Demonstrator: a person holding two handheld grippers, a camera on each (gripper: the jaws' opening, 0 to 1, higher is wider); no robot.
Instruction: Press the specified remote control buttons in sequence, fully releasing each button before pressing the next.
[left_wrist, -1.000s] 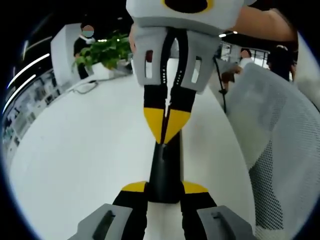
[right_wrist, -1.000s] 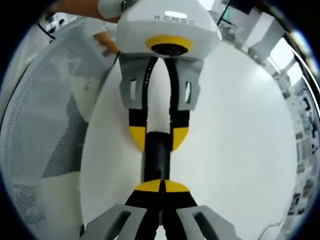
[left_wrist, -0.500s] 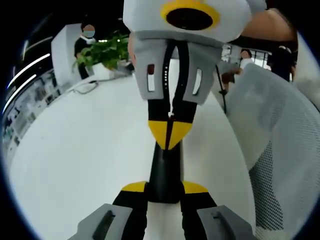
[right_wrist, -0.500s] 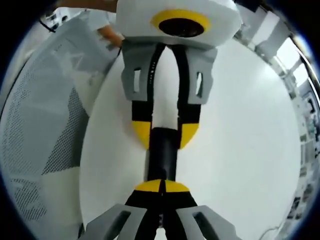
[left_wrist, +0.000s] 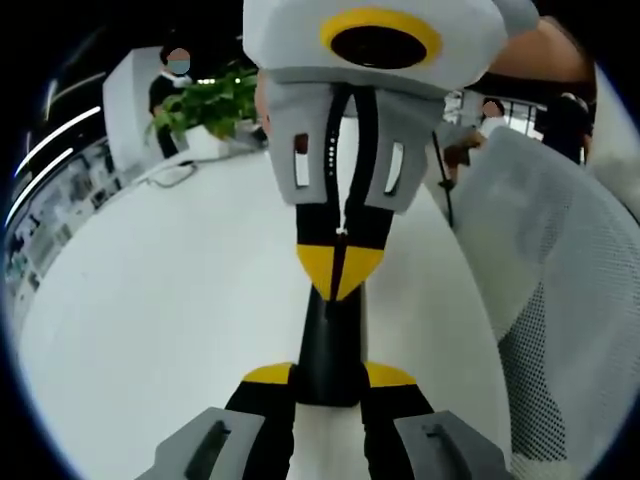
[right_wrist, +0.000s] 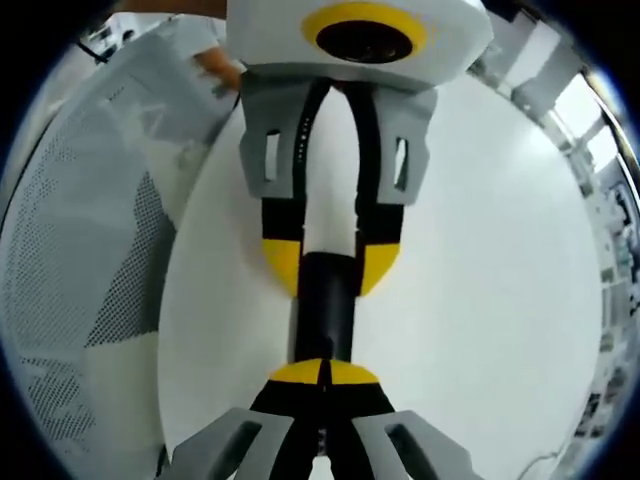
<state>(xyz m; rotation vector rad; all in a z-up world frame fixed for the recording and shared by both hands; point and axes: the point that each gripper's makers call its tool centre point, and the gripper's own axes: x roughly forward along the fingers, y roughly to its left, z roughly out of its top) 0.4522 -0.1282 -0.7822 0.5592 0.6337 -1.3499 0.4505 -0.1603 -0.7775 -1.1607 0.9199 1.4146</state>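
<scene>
A slim black remote lies lengthwise over the white table. My left gripper is shut on its near end, one yellow tip on each side. In the left gripper view my right gripper comes down from the top, shut, with its joined yellow tips touching the remote's far part. In the right gripper view my right gripper rests, shut, on the remote. Beyond it the left gripper clamps the remote. The buttons are hidden.
A white mesh chair stands beside the table, also seen as the mesh chair. A green plant, a cable and people stand at the table's far end. A hand shows behind the left gripper.
Over the second the two grippers have drawn nearer; the right gripper's tips have slid a little along the remote toward the left gripper. Nothing has visibly moved in the last half second.
</scene>
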